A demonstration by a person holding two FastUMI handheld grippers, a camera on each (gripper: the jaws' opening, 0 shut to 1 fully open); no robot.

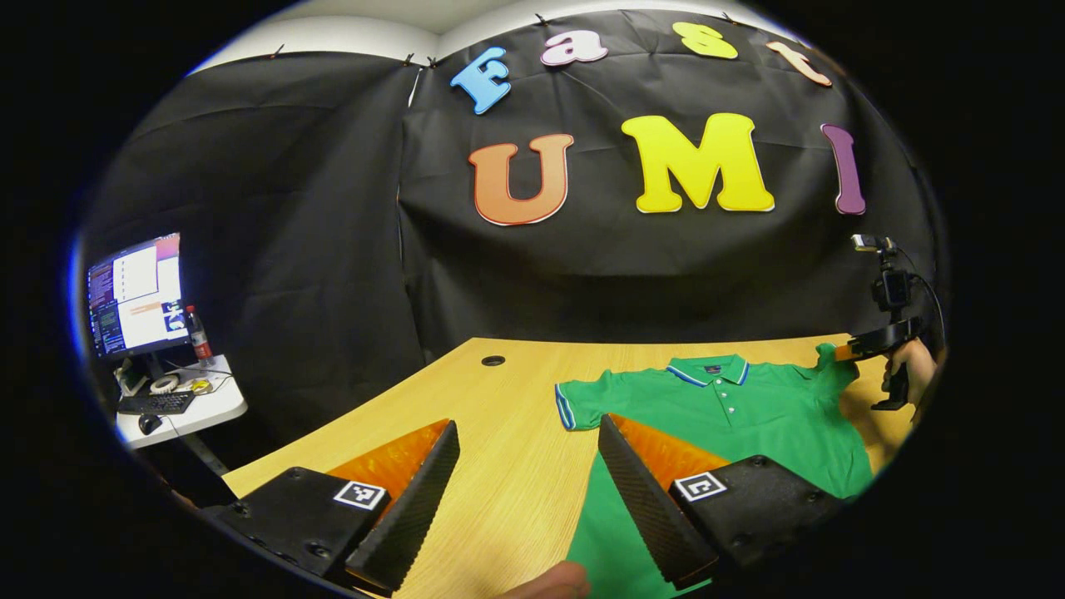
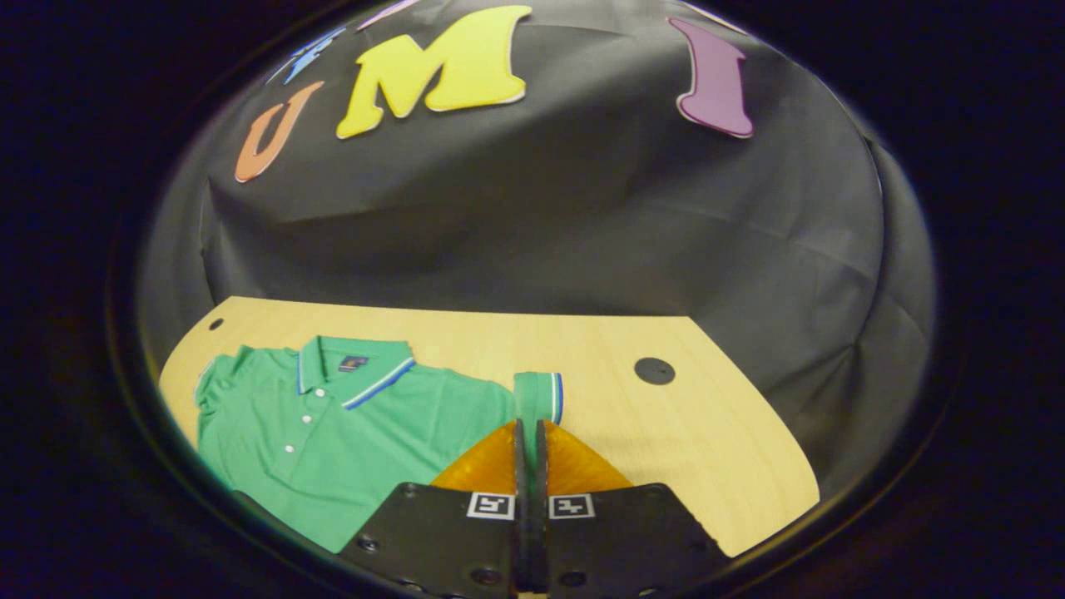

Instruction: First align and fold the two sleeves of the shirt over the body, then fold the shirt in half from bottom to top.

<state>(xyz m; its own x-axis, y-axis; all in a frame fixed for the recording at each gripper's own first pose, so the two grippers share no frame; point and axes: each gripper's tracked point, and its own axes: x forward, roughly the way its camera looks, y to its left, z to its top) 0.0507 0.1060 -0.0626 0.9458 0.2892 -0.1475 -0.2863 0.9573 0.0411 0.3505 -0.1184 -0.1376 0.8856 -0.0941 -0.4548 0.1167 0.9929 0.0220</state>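
- Right gripper (image 2: 530, 433) is clamped on the shirt's (image 2: 349, 441) sleeve (image 2: 537, 398), ready to fold it over.
- Left gripper (image 1: 532, 474) hangs spread wide above the table (image 1: 507, 399), holding nothing.

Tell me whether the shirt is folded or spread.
Spread: the shirt lies flat on the table; right tongs pinch one sleeve.

Each hand-held gripper has a black body studded with round screws, and every finger base carries a small square black-and-white marker. The left hand-held gripper (image 1: 528, 466) has ribbed pads on its fingers (image 1: 645, 499). The right hand-held gripper (image 2: 530, 445), seen from afar, carries a small camera and a thin cable on top
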